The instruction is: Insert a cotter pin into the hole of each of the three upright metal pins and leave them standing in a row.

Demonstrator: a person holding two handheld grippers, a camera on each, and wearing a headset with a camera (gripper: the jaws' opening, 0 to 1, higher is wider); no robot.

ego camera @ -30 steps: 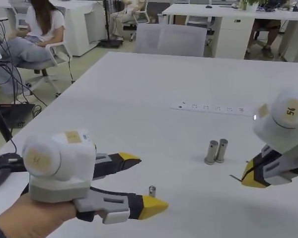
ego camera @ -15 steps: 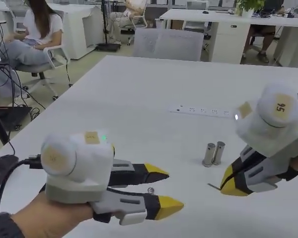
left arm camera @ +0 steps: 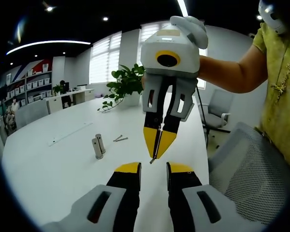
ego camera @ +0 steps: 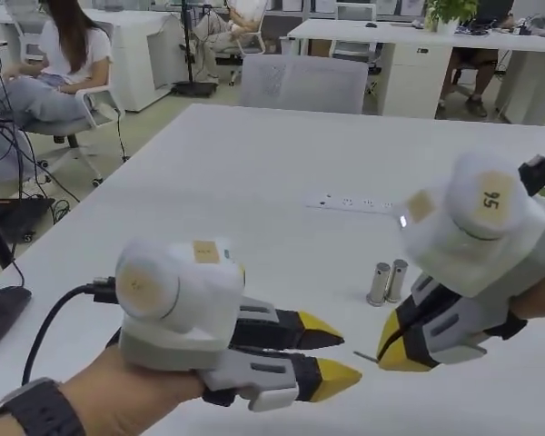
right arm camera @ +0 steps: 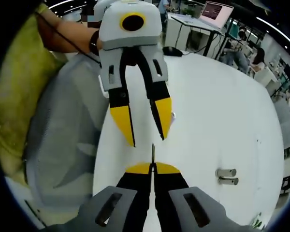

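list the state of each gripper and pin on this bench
left gripper: open, holding nothing
right gripper: shut on a cotter pin
cotter pin: clamped at the jaw tips, sticking out forward
two metal pins: upright, side by side on the table
loose cotter pins: lying flat on the table

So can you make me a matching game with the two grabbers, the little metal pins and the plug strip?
Things:
1. left gripper
2. right gripper
3. metal pins
4. power strip

States:
A. standing upright, side by side
B. lying flat, beyond the pins
C. open
D. shut on a cotter pin

Pairs: 1-C, 2-D, 3-A, 4-B
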